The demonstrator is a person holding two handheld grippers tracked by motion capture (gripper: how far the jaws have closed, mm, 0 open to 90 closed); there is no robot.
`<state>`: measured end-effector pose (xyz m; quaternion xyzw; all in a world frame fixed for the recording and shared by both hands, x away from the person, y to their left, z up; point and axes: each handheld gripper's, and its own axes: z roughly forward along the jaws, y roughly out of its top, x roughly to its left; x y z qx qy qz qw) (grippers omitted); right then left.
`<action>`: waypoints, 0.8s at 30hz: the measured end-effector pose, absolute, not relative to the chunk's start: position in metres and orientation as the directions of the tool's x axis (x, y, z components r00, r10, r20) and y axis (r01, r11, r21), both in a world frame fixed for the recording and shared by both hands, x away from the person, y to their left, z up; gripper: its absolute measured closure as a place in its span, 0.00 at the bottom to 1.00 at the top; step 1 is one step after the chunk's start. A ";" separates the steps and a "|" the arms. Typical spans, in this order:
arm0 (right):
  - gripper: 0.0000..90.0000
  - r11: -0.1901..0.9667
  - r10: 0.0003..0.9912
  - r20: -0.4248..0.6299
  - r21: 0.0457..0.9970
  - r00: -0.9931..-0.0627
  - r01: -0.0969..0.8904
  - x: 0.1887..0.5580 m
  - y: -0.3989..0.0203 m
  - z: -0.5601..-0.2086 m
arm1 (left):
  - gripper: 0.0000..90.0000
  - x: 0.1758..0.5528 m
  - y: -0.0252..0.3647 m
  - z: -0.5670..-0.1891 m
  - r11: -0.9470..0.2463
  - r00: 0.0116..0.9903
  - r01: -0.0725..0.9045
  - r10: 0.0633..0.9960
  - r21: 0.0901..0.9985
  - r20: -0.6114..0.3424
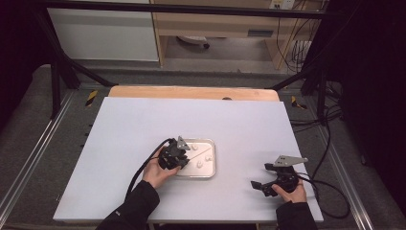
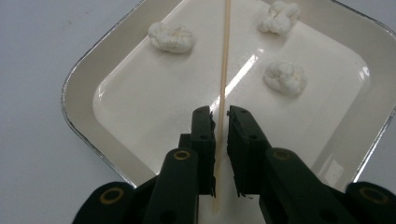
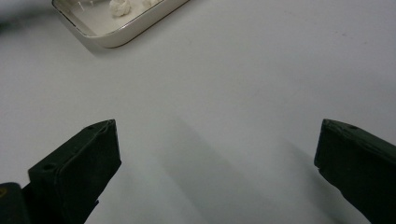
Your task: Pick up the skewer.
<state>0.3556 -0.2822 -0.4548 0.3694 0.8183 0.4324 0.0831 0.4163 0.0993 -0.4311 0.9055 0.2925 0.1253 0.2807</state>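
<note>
Nearest the person, the right gripper (image 1: pixel 268 184) rests on the white table (image 1: pixel 143 124) at its near right corner, held in the right hand (image 1: pixel 292 191). In the right gripper view its jaws stand wide apart over bare tabletop, with nothing between them.

Farther in, the left gripper (image 2: pixel 221 116), held in the left hand (image 1: pixel 158 172), is at the near left edge of the shallow metal tray (image 2: pixel 84 70), which lies near the middle of the table. Its jaws are drawn in narrowly around a thin wooden skewer (image 2: pixel 224 70); one pad seems to touch the stick while a slim gap shows on the other side. The skewer runs from between the jaws out across the tray floor.

Beyond the jaws, three white lumps (image 2: pixel 171 37) lie in the tray, well apart from one another.
</note>
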 end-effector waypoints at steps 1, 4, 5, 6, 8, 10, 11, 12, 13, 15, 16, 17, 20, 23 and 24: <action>0.01 0.353 0.676 0.184 0.769 -0.713 0.533 0.356 -0.282 -0.455 | 0.89 0.417 0.099 -0.432 -0.672 0.798 0.461 0.600 0.579 0.061; 0.01 0.352 0.676 0.183 0.771 -0.714 0.531 0.356 -0.282 -0.455 | 0.91 0.417 0.099 -0.433 -0.667 0.797 0.464 0.602 0.583 0.054; 0.01 0.352 0.676 0.184 0.770 -0.714 0.532 0.356 -0.282 -0.455 | 0.93 0.417 0.099 -0.433 -0.665 0.797 0.467 0.602 0.583 0.048; 0.01 0.353 0.676 0.184 0.769 -0.713 0.534 0.356 -0.282 -0.455 | 0.94 0.417 0.099 -0.433 -0.664 0.799 0.468 0.600 0.584 0.041; 0.01 0.353 0.676 0.185 0.768 -0.713 0.534 0.355 -0.282 -0.455 | 0.97 0.417 0.099 -0.433 -0.662 0.800 0.471 0.599 0.583 0.035; 0.01 0.352 0.676 0.187 0.769 -0.713 0.534 0.355 -0.282 -0.455 | 0.97 0.417 0.098 -0.433 -0.664 0.800 0.469 0.599 0.582 0.038; 0.01 0.352 0.676 0.185 0.769 -0.713 0.533 0.355 -0.282 -0.455 | 0.98 0.417 0.098 -0.433 -0.664 0.800 0.468 0.598 0.583 0.039; 0.01 0.352 0.675 0.185 0.770 -0.714 0.533 0.356 -0.282 -0.455 | 0.98 0.416 0.098 -0.433 -0.662 0.800 0.468 0.599 0.585 0.039; 0.01 0.352 0.675 0.185 0.770 -0.714 0.533 0.356 -0.282 -0.455 | 0.98 0.416 0.099 -0.433 -0.660 0.799 0.468 0.600 0.588 0.039; 0.01 0.351 0.675 0.184 0.771 -0.714 0.531 0.356 -0.282 -0.455 | 0.98 0.416 0.100 -0.434 -0.656 0.798 0.466 0.602 0.594 0.038; 0.01 0.351 0.675 0.185 0.771 -0.714 0.532 0.356 -0.282 -0.455 | 0.98 0.415 0.100 -0.434 -0.653 0.797 0.463 0.603 0.599 0.041; 0.01 0.352 0.675 0.186 0.769 -0.714 0.533 0.356 -0.282 -0.455 | 0.99 0.415 0.100 -0.435 -0.651 0.797 0.460 0.603 0.604 0.042; 0.01 0.352 0.675 0.187 0.769 -0.714 0.534 0.356 -0.282 -0.455 | 0.99 0.414 0.101 -0.435 -0.642 0.792 0.464 0.609 0.611 0.038; 0.01 0.352 0.674 0.187 0.769 -0.714 0.533 0.356 -0.282 -0.455 | 0.99 0.414 0.101 -0.436 -0.634 0.790 0.460 0.611 0.622 0.039; 0.01 0.352 0.674 0.187 0.770 -0.715 0.532 0.356 -0.282 -0.455 | 0.99 0.413 0.101 -0.436 -0.629 0.788 0.459 0.615 0.627 0.040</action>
